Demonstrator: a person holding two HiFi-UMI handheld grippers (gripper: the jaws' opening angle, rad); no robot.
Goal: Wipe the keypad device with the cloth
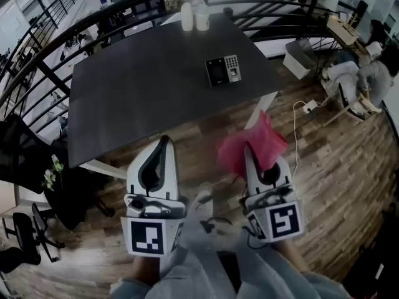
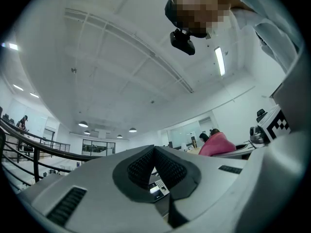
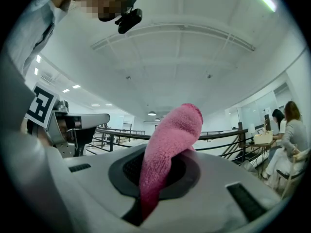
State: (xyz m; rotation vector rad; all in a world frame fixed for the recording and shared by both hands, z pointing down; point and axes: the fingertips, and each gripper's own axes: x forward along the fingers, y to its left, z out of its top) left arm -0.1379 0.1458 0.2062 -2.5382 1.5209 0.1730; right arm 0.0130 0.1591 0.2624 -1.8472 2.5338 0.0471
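Head view dim, heavy fisheye, black corners; cloth point(image 1: 252, 145) at 3 o'clock soft, smeared. Gripper views bright, even light from ceiling strip light point(image 2: 219, 61) at 2 o'clock; edges bent, dark-vignetted.

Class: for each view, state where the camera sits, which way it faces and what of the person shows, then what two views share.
Head view: on the person's head, facing steeply down at the table and keypad device; left claw, right claw, sleeves show.
Left gripper view: on the left claw, tilted up at the ceiling; shut jaws, head camera show.
Right gripper view: on the right claw, tilted up at ceiling, railing; jaws clamp the pink cloth.
Shared: head and left gripper views show the keypad device.
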